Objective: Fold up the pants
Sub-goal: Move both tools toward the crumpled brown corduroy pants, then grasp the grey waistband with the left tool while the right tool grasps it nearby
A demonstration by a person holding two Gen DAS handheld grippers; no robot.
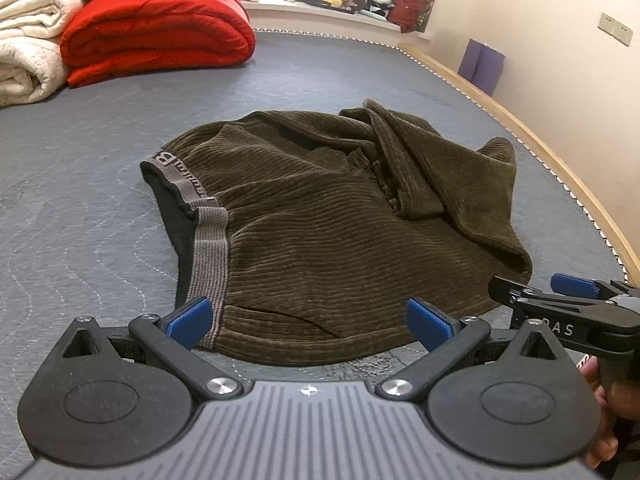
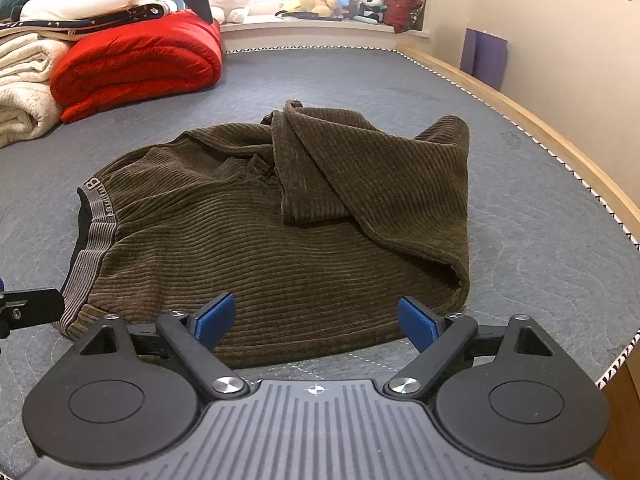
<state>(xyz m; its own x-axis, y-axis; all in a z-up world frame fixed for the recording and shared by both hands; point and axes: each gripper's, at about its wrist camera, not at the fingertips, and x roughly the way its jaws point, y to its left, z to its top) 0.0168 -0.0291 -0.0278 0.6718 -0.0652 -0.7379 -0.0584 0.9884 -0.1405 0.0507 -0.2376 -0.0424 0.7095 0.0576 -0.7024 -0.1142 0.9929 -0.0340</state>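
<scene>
Brown corduroy pants (image 1: 320, 232) (image 2: 280, 232) lie crumpled on the grey mattress (image 1: 80, 208) (image 2: 540, 232), with the legs flopped back over the seat at the right. The grey elastic waistband (image 1: 210, 248) (image 2: 90, 248) runs down their left side. My left gripper (image 1: 308, 324) hovers open just before the near hem, its blue pads (image 1: 190, 320) apart with nothing between them. My right gripper (image 2: 316, 322) is open too, over the near edge of the pants and further right; it also shows at the right edge of the left wrist view (image 1: 560, 300), held by a hand.
A folded red quilt (image 1: 156, 32) (image 2: 136, 60) and white blankets (image 1: 28, 48) are stacked at the far left of the mattress. Plush toys and a red cushion (image 1: 412, 0) line the window ledge. The wooden bed edge (image 1: 520, 128) and wall run along the right.
</scene>
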